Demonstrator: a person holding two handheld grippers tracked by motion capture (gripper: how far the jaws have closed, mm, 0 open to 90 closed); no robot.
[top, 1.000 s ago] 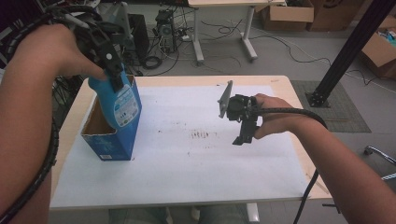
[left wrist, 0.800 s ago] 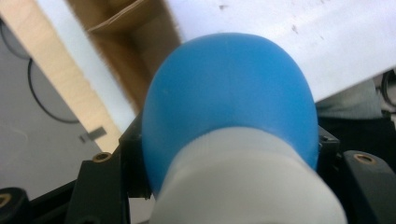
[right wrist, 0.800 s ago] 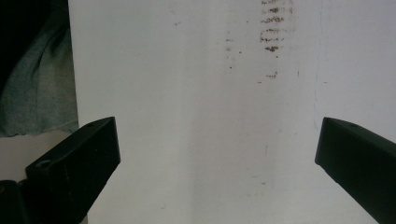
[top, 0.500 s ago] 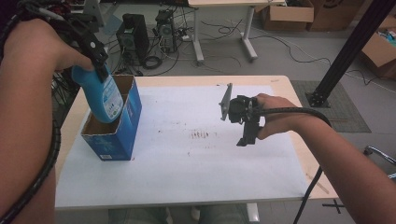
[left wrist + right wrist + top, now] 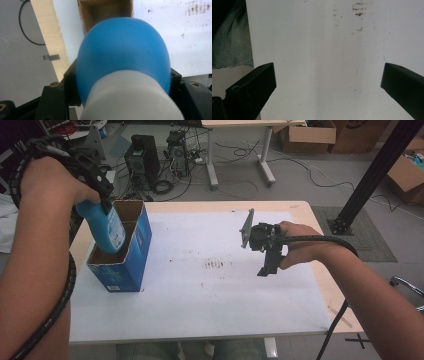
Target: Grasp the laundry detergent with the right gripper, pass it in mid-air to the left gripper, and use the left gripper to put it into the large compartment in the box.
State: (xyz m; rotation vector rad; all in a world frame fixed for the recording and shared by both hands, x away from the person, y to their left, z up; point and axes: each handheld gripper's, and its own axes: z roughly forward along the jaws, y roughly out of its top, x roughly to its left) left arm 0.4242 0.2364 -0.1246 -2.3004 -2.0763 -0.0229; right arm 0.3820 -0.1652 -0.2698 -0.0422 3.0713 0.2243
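The left hand-held gripper (image 5: 102, 195) clamps a blue bottle (image 5: 106, 227) near its white cap, the bottle tilted with its base lowered inside the open blue box (image 5: 127, 265) standing on the surface (image 5: 210, 305), while the right hand-held gripper (image 5: 267, 265), well right of the box, hovers wide open and empty.
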